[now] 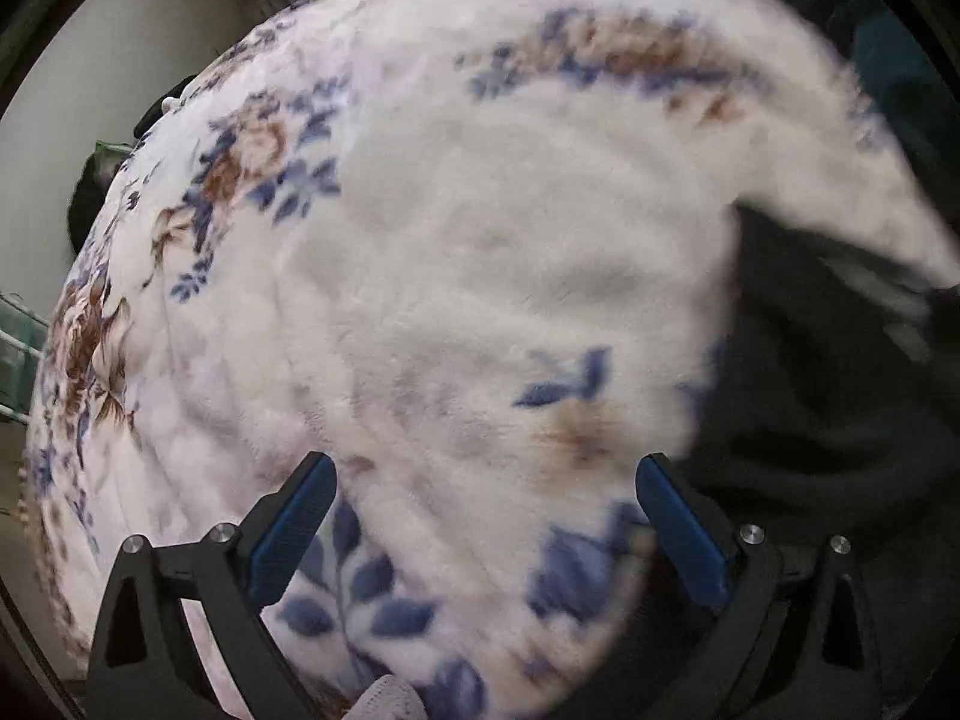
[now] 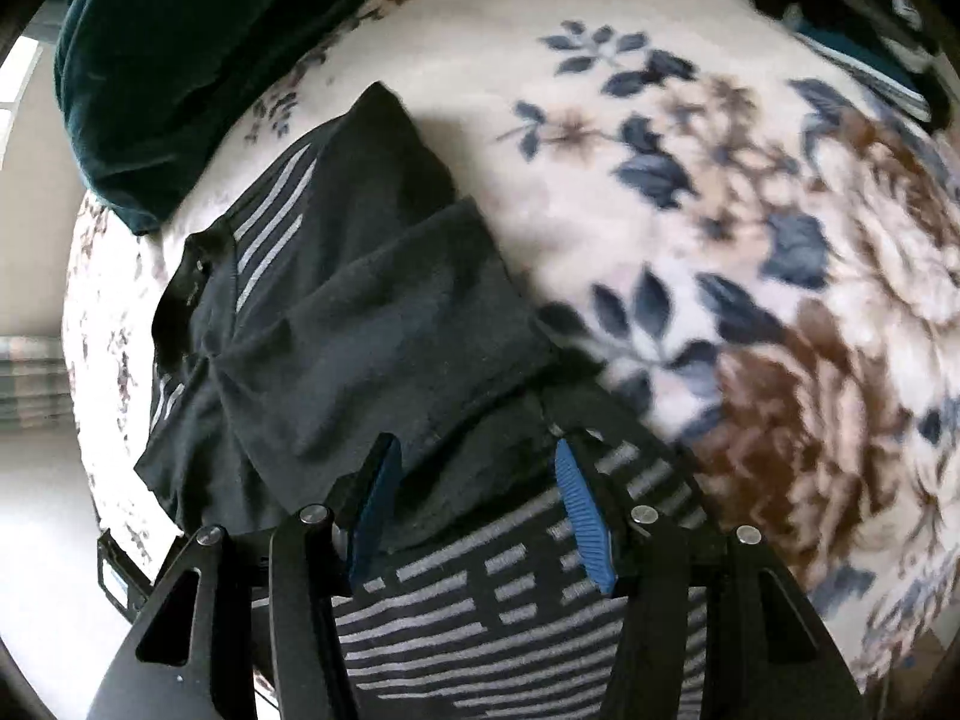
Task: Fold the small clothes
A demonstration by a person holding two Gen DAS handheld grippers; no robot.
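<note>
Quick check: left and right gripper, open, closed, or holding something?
Left gripper: open wide, nothing between the jaws, over the floral blanket.
Right gripper: partly open, holding nothing, above the dark striped garment.

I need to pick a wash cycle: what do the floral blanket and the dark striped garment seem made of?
White floral blanket: likely plush synthetic fleece, with a fuzzy matte pile. Dark garment with grey stripes: probably a thin cotton-type knit, matte, creasing softly where it is folded.

A: What covers the bed?
B: A white fleece blanket (image 1: 480, 252) with blue and brown flowers.
A: Anything else?
B: A dark teal velvet cushion (image 2: 180, 60) at its far-left edge.
</note>
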